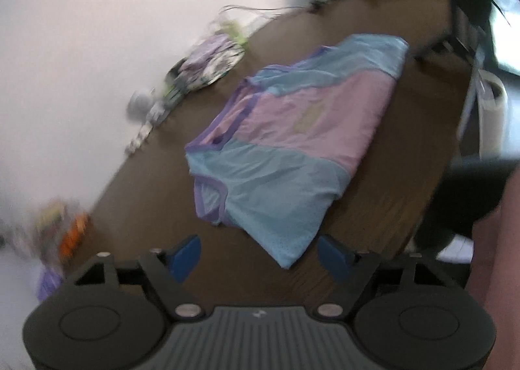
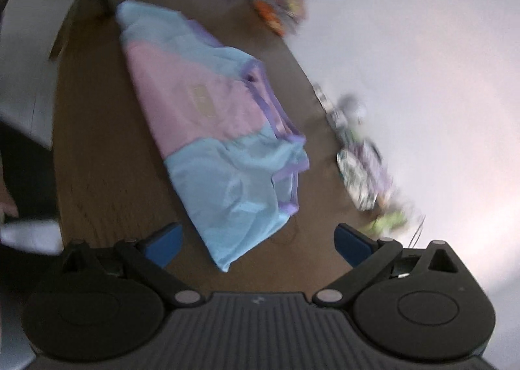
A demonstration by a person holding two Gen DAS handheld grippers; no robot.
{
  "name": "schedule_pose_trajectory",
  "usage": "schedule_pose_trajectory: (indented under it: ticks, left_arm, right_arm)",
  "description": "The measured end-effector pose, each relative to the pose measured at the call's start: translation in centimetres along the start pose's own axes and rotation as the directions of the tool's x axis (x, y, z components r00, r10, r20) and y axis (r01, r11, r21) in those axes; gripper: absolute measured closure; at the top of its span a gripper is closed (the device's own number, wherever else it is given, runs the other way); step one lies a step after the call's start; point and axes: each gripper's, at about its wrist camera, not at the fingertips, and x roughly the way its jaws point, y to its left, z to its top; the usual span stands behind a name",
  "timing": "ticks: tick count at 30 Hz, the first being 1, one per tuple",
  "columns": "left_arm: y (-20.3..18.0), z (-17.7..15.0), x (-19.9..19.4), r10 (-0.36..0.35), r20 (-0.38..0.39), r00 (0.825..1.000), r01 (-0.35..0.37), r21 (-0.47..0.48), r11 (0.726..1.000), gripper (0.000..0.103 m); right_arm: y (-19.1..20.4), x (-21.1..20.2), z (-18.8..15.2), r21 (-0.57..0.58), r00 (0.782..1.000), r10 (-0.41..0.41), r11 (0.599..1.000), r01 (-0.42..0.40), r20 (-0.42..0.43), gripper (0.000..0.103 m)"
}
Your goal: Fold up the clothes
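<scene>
A folded blue, pink and purple-trimmed mesh shirt [image 1: 292, 139] lies on the brown wooden table [image 1: 146, 207]. Both the left gripper [image 1: 260, 256] and the right gripper [image 2: 258, 244] hover spread and empty at its near corners.

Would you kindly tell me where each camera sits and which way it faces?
Left wrist view: sits on the left hand-held gripper, angled down at the shirt on the brown table; its blue fingers stand open, empty.
Right wrist view: sits on the right hand-held gripper, facing the shirt from its other end; fingers open, empty.
Both share the shirt, the table and blurred clutter along the wall.
</scene>
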Motion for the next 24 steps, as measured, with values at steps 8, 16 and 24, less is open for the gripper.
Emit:
schedule_pose_trajectory:
  ticks: [8, 16, 24]
  left_arm:
    - [-2.3, 1.2, 0.9, 0.029, 0.000, 1.000, -0.028, 0.287, 0.957, 0.051]
    - [-2.3, 1.2, 0.0, -0.077, 0.042, 0.996, 0.060, 0.314, 0.947, 0.051]
    - [-2.7, 2.4, 0.0, -0.125, 0.070, 0.990, 0.102, 0.271, 0.957, 0.047]
  right_arm:
    - [1.5, 0.4, 2.0, -0.259, 0.999, 0.025, 0.966, -0.018, 0.026, 0.014]
    - [1.4, 0.9, 1.5, -0.278, 0.998, 0.058, 0.959, -0.054, 0.006, 0.041]
    - [1.8, 1.9, 2.0, -0.291, 0.985, 0.160, 0.941, -0.171, -0.062, 0.099]
